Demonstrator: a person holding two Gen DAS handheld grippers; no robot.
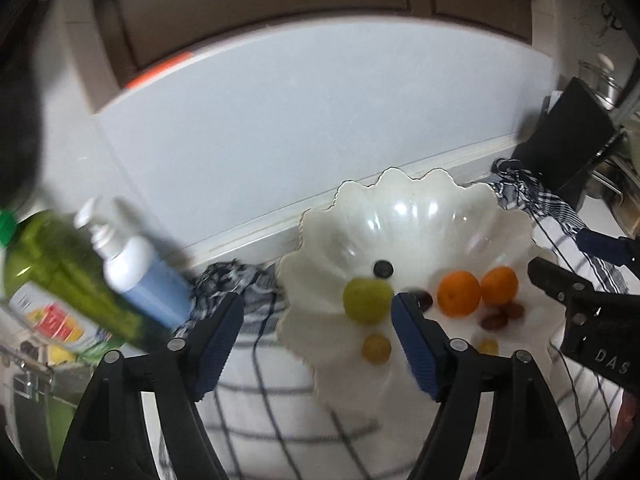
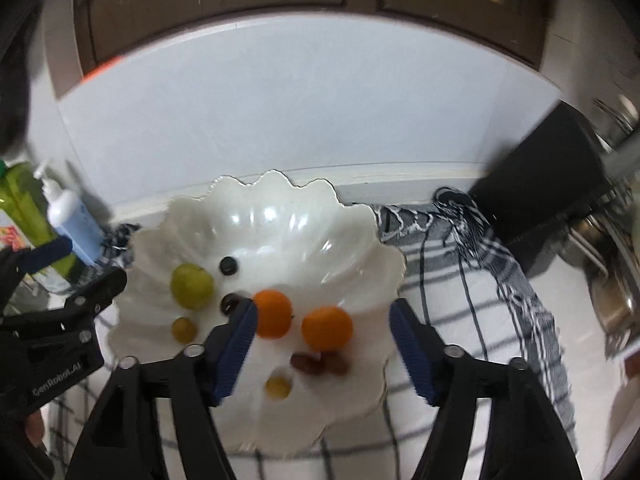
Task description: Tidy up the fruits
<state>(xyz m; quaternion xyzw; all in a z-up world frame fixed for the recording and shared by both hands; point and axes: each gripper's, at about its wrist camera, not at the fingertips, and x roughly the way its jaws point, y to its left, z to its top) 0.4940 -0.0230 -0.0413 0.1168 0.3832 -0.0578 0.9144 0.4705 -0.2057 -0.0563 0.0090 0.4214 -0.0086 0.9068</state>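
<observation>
Your checked cloth [image 2: 472, 280] covers the worktop, and the white scalloped bowl [image 2: 280, 216] sits on it, holding all the fruit. Your left tongs [image 1: 318, 344] are released, pads apart with nothing gripped; they hover over the bowl's left rim, the left pad over the cloth, the right pad over the bowl just beside the green fruit [image 1: 367, 299]. Your right tongs [image 2: 322, 346] are likewise released and empty, poised above the bowl's near half. Between their pads lies one orange [image 2: 327, 328]; the other orange [image 2: 274, 313] shows just beside the left pad. The reddish-brown dates [image 2: 320, 363] lie below the oranges, between the pads. A small yellow fruit [image 2: 278, 387] lies nearest the camera, another [image 2: 184, 329] under the green fruit. Two dark berries [image 2: 228, 266] lie near the bowl's centre. To the left stand a green bottle [image 1: 60, 264] and a pump bottle [image 1: 136, 268].
</observation>
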